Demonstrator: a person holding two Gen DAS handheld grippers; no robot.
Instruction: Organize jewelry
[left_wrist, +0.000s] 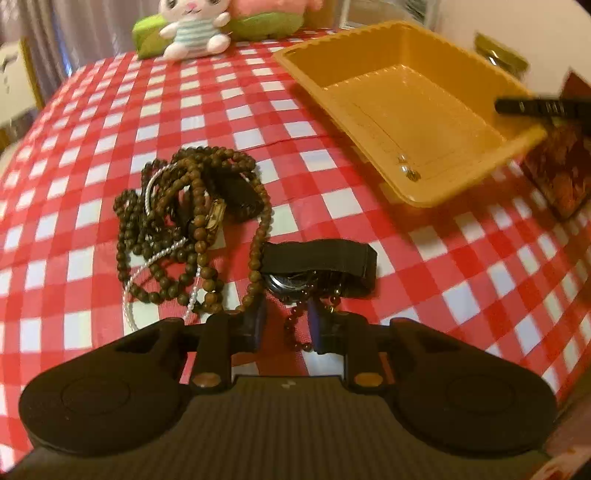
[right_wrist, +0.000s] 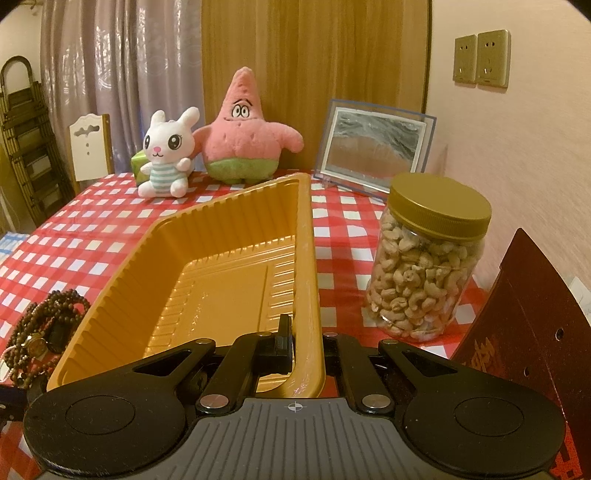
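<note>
A tangle of brown bead necklaces (left_wrist: 188, 225) with a thin pearl strand lies on the red-checked cloth; it also shows at the left edge of the right wrist view (right_wrist: 44, 332). A black-strapped watch (left_wrist: 317, 267) lies just ahead of my left gripper (left_wrist: 286, 325), whose fingers stand apart around a dark red bead chain (left_wrist: 295, 325) by the watch. A small shiny piece (left_wrist: 408, 171) lies in the orange tray (left_wrist: 406, 110). My right gripper (right_wrist: 304, 347) is shut on the tray's near right rim (right_wrist: 308, 295).
A jar of cashews (right_wrist: 424, 266) stands right of the tray. A dark red box (right_wrist: 524, 317) is at the far right. Plush rabbit (right_wrist: 168, 155), pink star plush (right_wrist: 243, 129) and a picture frame (right_wrist: 373, 147) stand at the table's back.
</note>
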